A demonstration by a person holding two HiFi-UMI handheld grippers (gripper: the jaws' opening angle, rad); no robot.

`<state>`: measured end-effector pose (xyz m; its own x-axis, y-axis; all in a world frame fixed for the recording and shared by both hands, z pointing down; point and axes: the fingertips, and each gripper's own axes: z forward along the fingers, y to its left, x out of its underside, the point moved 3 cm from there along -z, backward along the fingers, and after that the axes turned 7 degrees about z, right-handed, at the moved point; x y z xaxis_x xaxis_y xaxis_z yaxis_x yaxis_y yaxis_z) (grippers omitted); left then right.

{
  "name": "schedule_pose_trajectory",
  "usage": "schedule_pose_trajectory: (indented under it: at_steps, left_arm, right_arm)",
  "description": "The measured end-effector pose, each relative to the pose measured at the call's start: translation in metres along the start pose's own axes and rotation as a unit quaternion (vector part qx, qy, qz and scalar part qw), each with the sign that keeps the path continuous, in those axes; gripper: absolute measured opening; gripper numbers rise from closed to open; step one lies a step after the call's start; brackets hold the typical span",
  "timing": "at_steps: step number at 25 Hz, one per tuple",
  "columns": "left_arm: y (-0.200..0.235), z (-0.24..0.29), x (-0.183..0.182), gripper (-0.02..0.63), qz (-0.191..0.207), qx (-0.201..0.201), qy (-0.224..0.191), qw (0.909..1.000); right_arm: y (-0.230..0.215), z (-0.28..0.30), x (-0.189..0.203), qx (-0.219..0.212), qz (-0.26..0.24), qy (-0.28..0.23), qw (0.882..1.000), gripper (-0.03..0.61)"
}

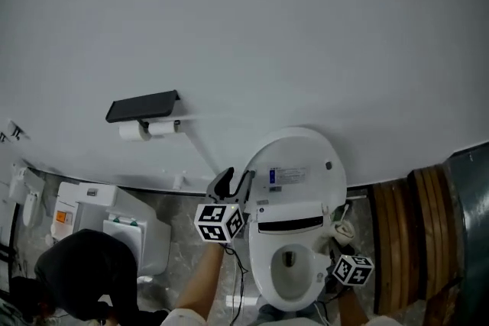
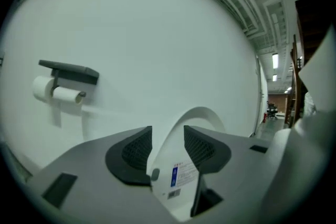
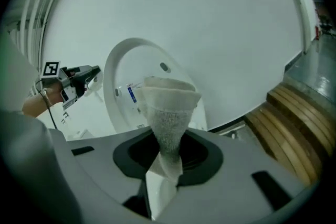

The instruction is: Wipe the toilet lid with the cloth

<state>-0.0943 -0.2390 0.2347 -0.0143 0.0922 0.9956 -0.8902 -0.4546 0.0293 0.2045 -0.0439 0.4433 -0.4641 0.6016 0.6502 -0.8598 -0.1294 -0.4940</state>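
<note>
Lid raised, cloth in hand

We pinch the beige folded cloth point(image 3: 168, 107) in the right gripper point(image 3: 167, 157). The white oval toilet lid point(image 3: 134, 73) stands upright, ahead and left. The left gripper point(image 1: 233, 181), jaws spread, sits at its left edge.

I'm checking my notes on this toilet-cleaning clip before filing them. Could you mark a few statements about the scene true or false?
1. The toilet lid stands raised against the wall. True.
2. The right claw grips the cloth. True.
3. The left claw is clamped shut. False: its jaws stand apart, with the lid's edge showing in the gap between them.
4. The toilet paper roll hangs to the right of the toilet. False: it hangs on the wall to the toilet's left, under a black shelf.
5. Wooden slats stand at the toilet's right in the head view. True.
</note>
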Motion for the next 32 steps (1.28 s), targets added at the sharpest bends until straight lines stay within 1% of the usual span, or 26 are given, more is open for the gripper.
schedule_pose_trajectory:
  at_steps: [2, 3, 5, 7, 9, 11, 13, 16, 17, 19, 22, 23, 25, 28, 30, 32]
  left_arm:
    - [0.001, 0.027, -0.024, 0.230, 0.026, 0.054, -0.004, 0.9982]
    - [-0.001, 0.042, -0.029, 0.263, 0.041, 0.084, 0.005, 0.9956]
    - [-0.008, 0.070, -0.026, 0.281, 0.055, 0.141, 0.040, 0.9876]
    - [-0.011, 0.095, -0.017, 0.285, 0.049, 0.176, 0.077, 0.9801]
    - [-0.011, 0.110, -0.008, 0.285, 0.038, 0.193, 0.101, 0.9752]
    - [-0.015, 0.116, -0.001, 0.285, 0.029, 0.206, 0.111, 0.9717]
    - [-0.019, 0.117, 0.001, 0.285, 0.022, 0.211, 0.105, 0.9715]
    - [-0.024, 0.103, -0.002, 0.285, 0.007, 0.218, 0.084, 0.9723]
    - [-0.028, 0.095, -0.002, 0.285, 0.009, 0.222, 0.078, 0.9719]
    - [-0.039, 0.076, -0.003, 0.285, 0.026, 0.233, 0.067, 0.9699]
    - [-0.059, 0.038, -0.003, 0.285, 0.055, 0.260, 0.052, 0.9626]
    - [-0.067, 0.020, -0.002, 0.285, 0.063, 0.276, 0.048, 0.9580]
    - [-0.086, -0.021, 0.003, 0.284, 0.081, 0.315, 0.037, 0.9450]
    - [-0.115, -0.089, 0.018, 0.285, 0.102, 0.380, 0.025, 0.9188]
    - [-0.137, -0.133, 0.037, 0.285, 0.105, 0.423, 0.033, 0.8995]
    - [-0.156, -0.172, 0.061, 0.284, 0.104, 0.452, 0.047, 0.8844]
  right_arm:
    - [-0.002, -0.026, -0.009, -0.001, 0.034, -0.024, 0.999, 0.092]
    - [-0.006, -0.037, -0.013, -0.003, 0.048, -0.036, 0.998, 0.091]
    - [-0.014, -0.065, -0.028, 0.007, 0.066, -0.068, 0.995, 0.091]
    - [-0.022, -0.092, -0.048, 0.026, 0.072, -0.107, 0.991, 0.091]
    - [-0.035, -0.118, -0.059, 0.045, 0.076, -0.140, 0.986, 0.091]
    - [-0.048, -0.143, -0.062, 0.061, 0.088, -0.164, 0.981, 0.091]
    - [-0.061, -0.164, -0.060, 0.076, 0.108, -0.181, 0.975, 0.092]
    - [-0.075, -0.187, -0.050, 0.097, 0.126, -0.192, 0.969, 0.091]
    - [-0.077, -0.192, -0.047, 0.102, 0.129, -0.193, 0.967, 0.091]
    - [-0.076, -0.197, -0.045, 0.101, 0.139, -0.198, 0.965, 0.091]
    - [-0.059, -0.192, -0.048, 0.079, 0.148, -0.205, 0.964, 0.091]
    - [-0.051, -0.191, -0.050, 0.070, 0.146, -0.205, 0.965, 0.091]
    - [-0.031, -0.189, -0.052, 0.056, 0.152, -0.205, 0.965, 0.091]
    - [-0.005, -0.194, -0.055, 0.041, 0.180, -0.206, 0.961, 0.091]
    - [0.008, -0.200, -0.055, 0.024, 0.173, -0.210, 0.962, 0.091]
    - [0.018, -0.203, -0.052, 0.001, 0.157, -0.212, 0.965, 0.091]
